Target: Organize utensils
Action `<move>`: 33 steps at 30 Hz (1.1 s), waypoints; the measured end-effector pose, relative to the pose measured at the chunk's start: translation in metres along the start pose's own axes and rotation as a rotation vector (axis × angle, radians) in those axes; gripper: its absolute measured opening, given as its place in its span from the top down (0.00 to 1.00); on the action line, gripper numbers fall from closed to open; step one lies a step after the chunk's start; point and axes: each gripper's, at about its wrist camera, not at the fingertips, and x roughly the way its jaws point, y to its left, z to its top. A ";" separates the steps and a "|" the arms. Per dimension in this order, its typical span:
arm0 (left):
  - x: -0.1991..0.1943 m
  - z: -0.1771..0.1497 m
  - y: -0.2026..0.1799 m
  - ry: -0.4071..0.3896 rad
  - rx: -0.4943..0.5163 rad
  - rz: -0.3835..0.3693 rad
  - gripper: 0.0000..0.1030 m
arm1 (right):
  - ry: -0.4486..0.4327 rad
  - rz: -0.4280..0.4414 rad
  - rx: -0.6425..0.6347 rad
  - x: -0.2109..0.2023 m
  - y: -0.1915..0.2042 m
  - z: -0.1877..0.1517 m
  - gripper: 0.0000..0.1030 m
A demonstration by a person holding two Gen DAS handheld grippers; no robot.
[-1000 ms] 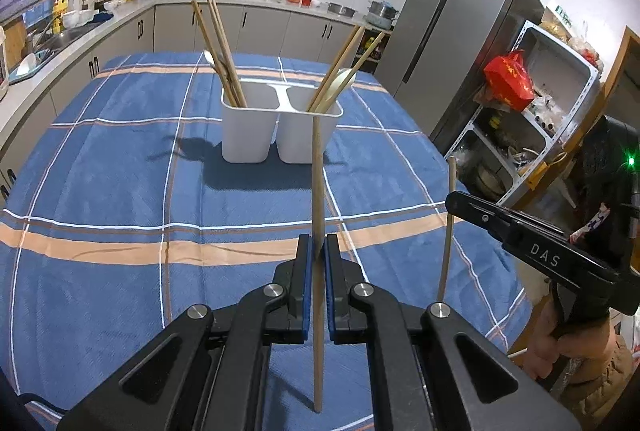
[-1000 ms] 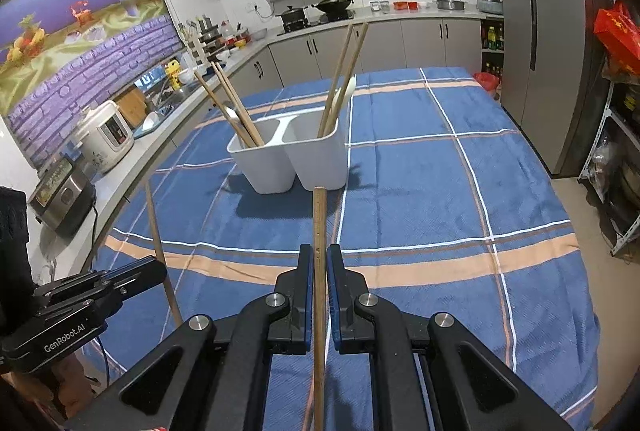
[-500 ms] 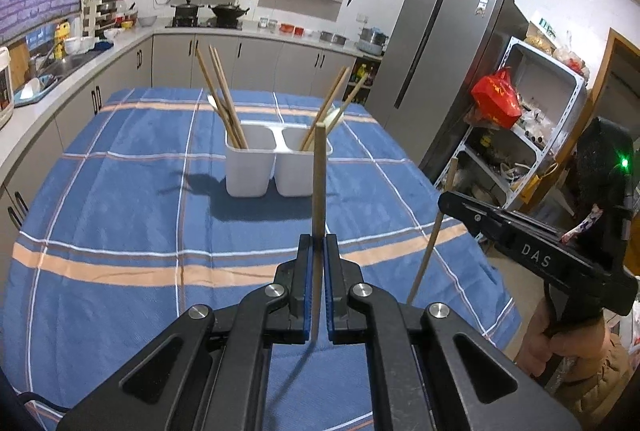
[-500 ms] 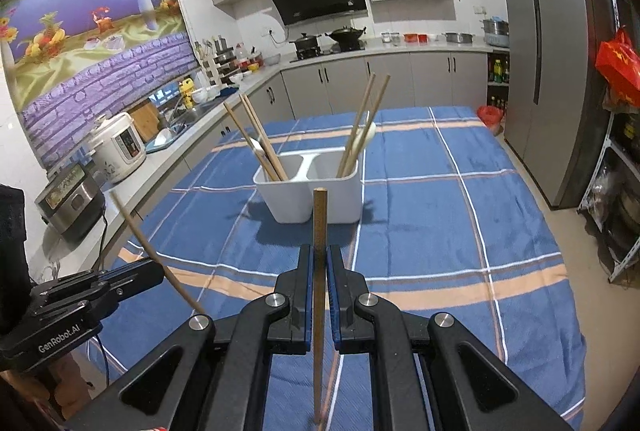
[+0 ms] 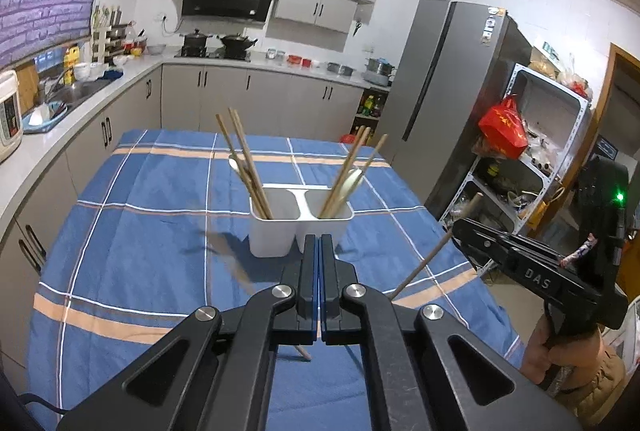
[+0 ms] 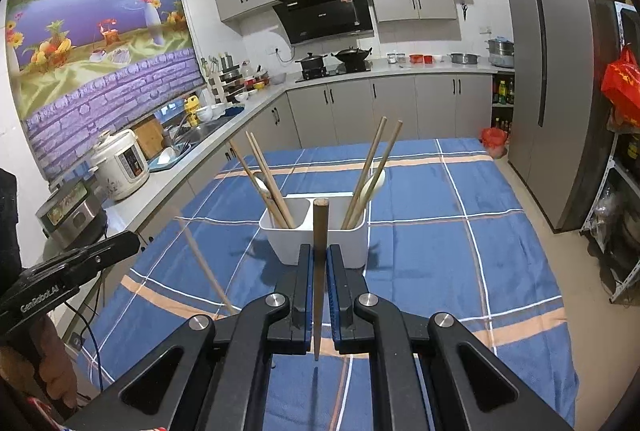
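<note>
A white two-compartment holder (image 5: 280, 227) (image 6: 296, 231) stands mid-table with chopsticks and a pale spoon in each compartment. My left gripper (image 5: 320, 251) has its jaws pressed together; its chopstick is hidden but for a tip below (image 5: 304, 353), and shows motion-blurred in the right wrist view (image 6: 204, 267), leaning from the left gripper (image 6: 132, 243). My right gripper (image 6: 319, 263) is shut on a wooden chopstick (image 6: 320, 251), held upright. That chopstick also shows in the left wrist view (image 5: 436, 247), slanting from the right gripper (image 5: 460, 227).
The table wears a blue plaid cloth (image 5: 140, 231). A kitchen counter with a rice cooker (image 6: 120, 163) and sink runs along the left. A grey fridge (image 6: 560, 79) and a metal shelf (image 5: 532, 151) stand to the right.
Both grippers have tilted up and back, so the holder looks farther away. The left chopstick no longer stands above the left jaws and now leans. The right chopstick stays upright in its jaws.
</note>
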 end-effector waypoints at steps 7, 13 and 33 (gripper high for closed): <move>0.061 -0.020 0.063 0.204 -0.185 0.086 1.00 | 0.032 0.002 0.065 0.024 -0.018 0.000 0.93; 0.132 -0.047 0.110 0.401 -0.308 0.128 0.91 | 0.044 0.006 0.106 0.037 -0.030 0.008 0.93; 0.196 -0.040 0.128 0.414 -0.238 0.234 1.00 | 0.038 -0.023 0.113 0.041 -0.032 0.019 0.93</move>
